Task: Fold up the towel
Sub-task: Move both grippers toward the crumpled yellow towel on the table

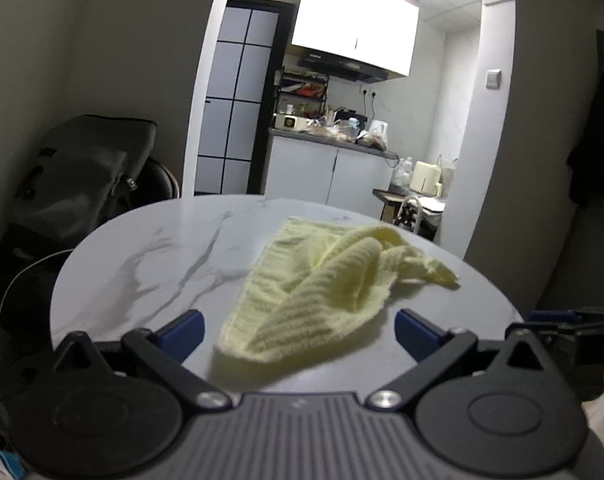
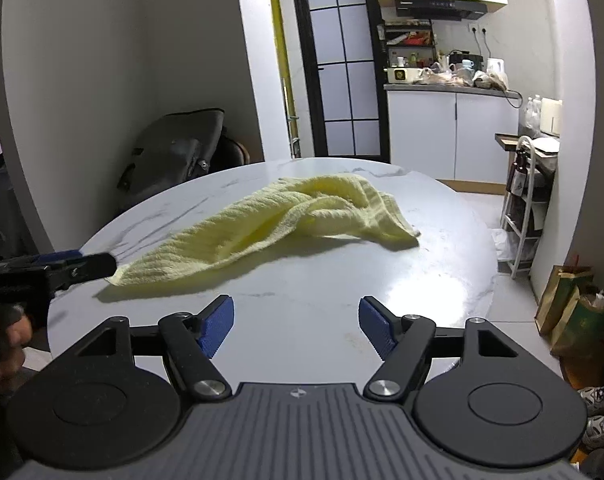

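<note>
A pale yellow towel (image 1: 321, 280) lies crumpled on a round white marble table (image 1: 150, 248). My left gripper (image 1: 300, 330) is open, its blue fingers either side of the towel's near corner, not closed on it. In the right wrist view the towel (image 2: 286, 220) lies across the table's (image 2: 341, 292) middle, bunched at the far right. My right gripper (image 2: 296, 322) is open and empty over bare tabletop, short of the towel. The left gripper (image 2: 82, 266) shows at the left edge, by the towel's near-left corner.
A dark bag on a chair (image 2: 174, 152) stands behind the table at left. A kitchen counter (image 2: 449, 88) with clutter is at the back. A white rack (image 2: 521, 200) and paper bags (image 2: 569, 300) stand on the floor to the right.
</note>
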Demonstrator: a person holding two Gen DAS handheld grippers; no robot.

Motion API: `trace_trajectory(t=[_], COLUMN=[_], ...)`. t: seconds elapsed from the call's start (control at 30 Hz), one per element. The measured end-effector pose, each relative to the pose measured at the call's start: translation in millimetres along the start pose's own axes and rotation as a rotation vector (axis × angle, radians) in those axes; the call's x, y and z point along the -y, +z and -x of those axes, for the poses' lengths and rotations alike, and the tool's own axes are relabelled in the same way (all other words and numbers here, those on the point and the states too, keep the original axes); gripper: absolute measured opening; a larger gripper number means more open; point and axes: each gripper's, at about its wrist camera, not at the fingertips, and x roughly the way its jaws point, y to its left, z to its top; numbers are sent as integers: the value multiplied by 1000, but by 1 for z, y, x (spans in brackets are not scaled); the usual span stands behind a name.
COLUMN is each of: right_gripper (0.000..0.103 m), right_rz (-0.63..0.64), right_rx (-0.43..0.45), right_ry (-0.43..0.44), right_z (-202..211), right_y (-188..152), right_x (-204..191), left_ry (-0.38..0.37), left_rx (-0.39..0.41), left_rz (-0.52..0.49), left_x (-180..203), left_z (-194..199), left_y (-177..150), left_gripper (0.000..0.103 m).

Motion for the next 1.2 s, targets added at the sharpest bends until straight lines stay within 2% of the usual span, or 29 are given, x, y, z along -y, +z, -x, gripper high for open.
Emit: trace_trajectory(t=[0.2, 0.33, 0.4, 0.6, 0.9, 1.03, 1.2], right_gripper=[75, 75, 75, 76, 76, 76, 76], right_rz=[-40, -32, -30, -52, -80, -94, -70], right_rx=[39, 40, 41, 49, 68, 59, 49], right_ry=[23, 29, 22, 11, 1, 19, -5], right_z=[6, 11, 12, 18, 17, 17, 16], right_y=[-7, -12, -11, -14, -20, -22, -23], right_x=[2, 3, 3, 2, 5, 10, 9], left_ry=[-46, -32, 42, 82, 51, 48, 57], left_rx=[20, -23, -55, -70, -111, -114, -89], left_rz=[6, -3, -6, -27, -24, -18, -13], left_x=[2, 10, 29, 30, 32, 34, 33], left_z=[14, 18, 21, 32, 36, 34, 37], left_y=[0, -6, -10, -11, -14, -16, -18], left_gripper=[103, 103, 103, 103, 103, 103, 103])
